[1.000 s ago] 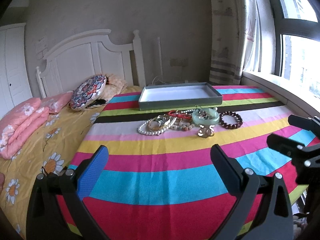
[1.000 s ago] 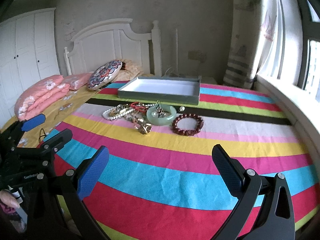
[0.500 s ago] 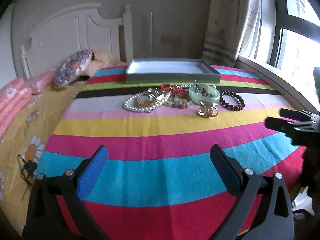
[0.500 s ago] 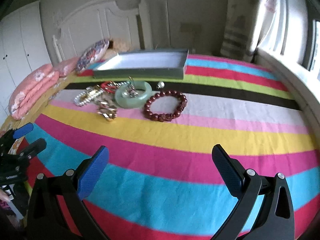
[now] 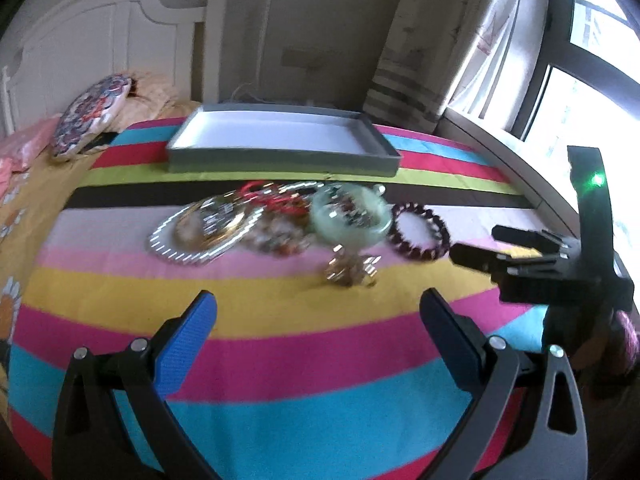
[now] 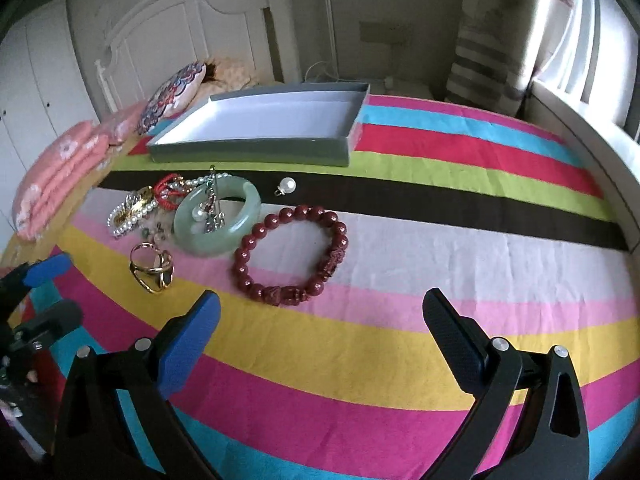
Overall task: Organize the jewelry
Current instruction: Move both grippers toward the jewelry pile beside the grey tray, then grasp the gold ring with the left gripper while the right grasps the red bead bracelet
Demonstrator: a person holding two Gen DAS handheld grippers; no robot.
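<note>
The left hand-held gripper [image 5: 318, 322] hangs low over the striped bedspread [image 5: 304, 412], jaws spread wide and holding nothing, pointed at the jewelry heap. The right hand-held gripper [image 6: 320, 320] is likewise released and empty, hovering just short of the red bead bracelet [image 6: 292, 256], which lies flat on the pink and white stripes.

The jewelry sits in a cluster on the bed, in front of the grey tray [image 6: 256, 148], whose white floor is bare. A green bangle [image 6: 218, 216] lies with a chain and a pearl draped across it; left of it are a pearl strand [image 6: 124, 216] and red cord [image 6: 166, 192], tangled together. A gold ring piece [image 6: 152, 266] rests apart on the yellow stripe, and a single pearl pendant [image 6: 286, 186] lies alone on the black stripe.

The right wrist view is sharp and shows the pendant and ring clearly (the left view is motion-blurred, so the heap smears there). The left view alone shows the right tool from the side, at the right edge, with a green light [image 5: 598, 179] on its body; the right view catches the left tool's fingers at its left edge. Pink pillows [image 6: 60, 176] lie by the headboard [image 6: 180, 28].
</note>
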